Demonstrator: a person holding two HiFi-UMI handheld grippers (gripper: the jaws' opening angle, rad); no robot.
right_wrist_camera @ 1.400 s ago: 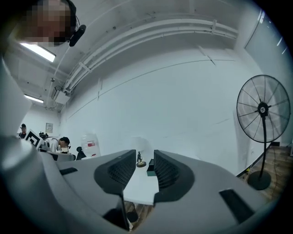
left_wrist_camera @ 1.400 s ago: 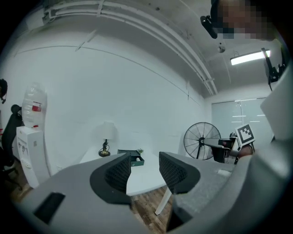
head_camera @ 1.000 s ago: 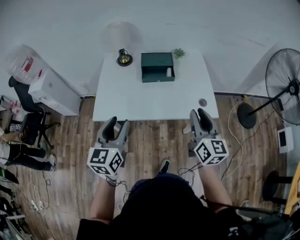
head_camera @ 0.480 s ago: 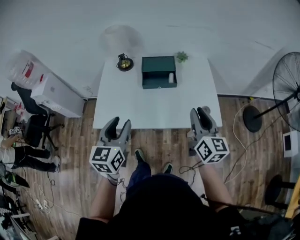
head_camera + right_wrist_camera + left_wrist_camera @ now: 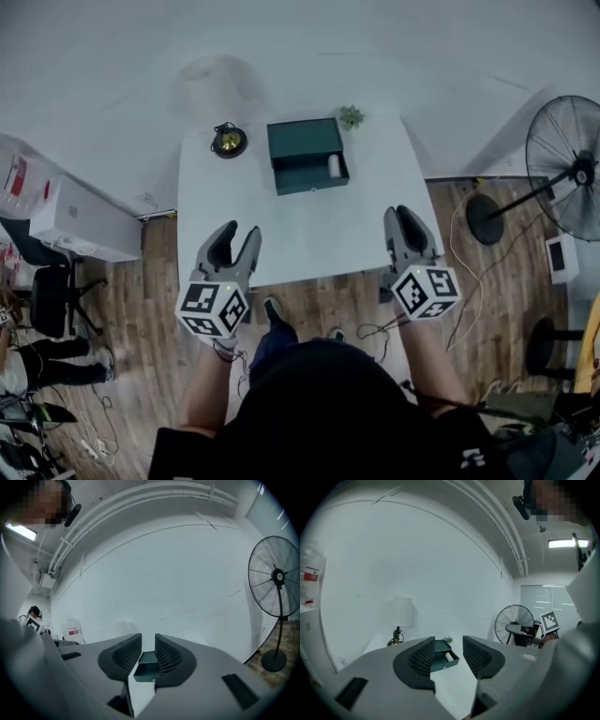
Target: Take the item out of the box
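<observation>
A dark green box [image 5: 307, 155] stands open at the far side of the white table [image 5: 309, 225]. A small white cylinder [image 5: 334, 166] lies in its right end. My left gripper [image 5: 236, 236] hovers over the table's near left edge, open and empty. In the left gripper view the box [image 5: 439, 662] and the cylinder [image 5: 449, 657] show far off between the jaws. Over the near right edge my right gripper [image 5: 403, 220] is open with a narrow gap; its jaws have just been closing on nothing. The box [image 5: 146, 670] shows beyond them.
A small brass lamp [image 5: 228, 141] stands left of the box and a little plant [image 5: 351, 116] behind its right corner. A floor fan [image 5: 567, 169] stands right of the table, a white cabinet [image 5: 80, 220] to the left. Cables lie on the wooden floor [image 5: 469, 281].
Both grippers have moved forward from over the floor to the table's near edge. The right gripper's jaws stand closer together. The table and box now look nearer.
</observation>
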